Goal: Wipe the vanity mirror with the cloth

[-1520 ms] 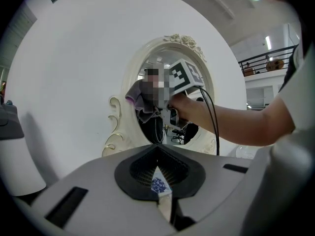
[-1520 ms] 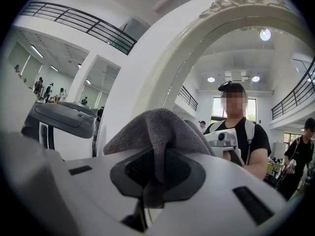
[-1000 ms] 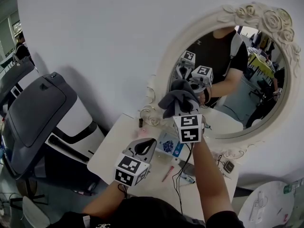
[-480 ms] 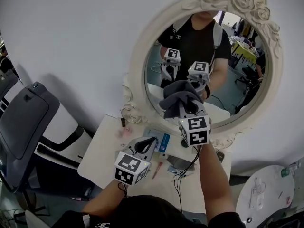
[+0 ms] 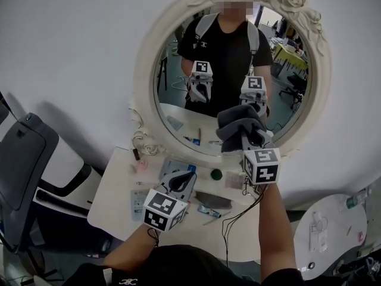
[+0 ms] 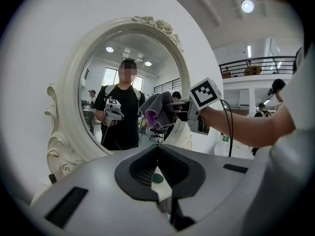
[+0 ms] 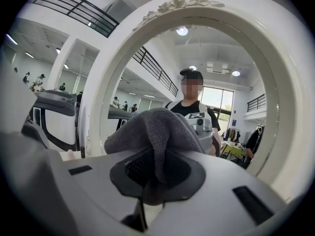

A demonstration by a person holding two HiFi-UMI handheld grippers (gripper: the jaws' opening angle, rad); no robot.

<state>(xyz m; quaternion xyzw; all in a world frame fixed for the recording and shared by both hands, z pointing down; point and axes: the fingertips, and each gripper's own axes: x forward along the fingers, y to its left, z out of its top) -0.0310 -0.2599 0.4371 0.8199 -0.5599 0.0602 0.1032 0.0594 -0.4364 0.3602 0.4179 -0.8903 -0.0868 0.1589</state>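
The oval vanity mirror has an ornate white frame and hangs on the wall above a white table. A grey cloth is bunched at the lower right of the glass, with my right gripper shut on it. In the right gripper view the cloth fills the jaws, with the mirror frame all around. My left gripper hovers low over the table, shut with nothing in it. The left gripper view shows the mirror frame and the cloth from the side.
Small items lie on the table: a green round thing, a blue packet, a small bottle, a pen. A grey-and-white machine stands at left. A round white table is at lower right. A cable hangs from the right gripper.
My right gripper has carried the cloth from the left part of the glass toward its lower right. The left gripper has stayed over the table.
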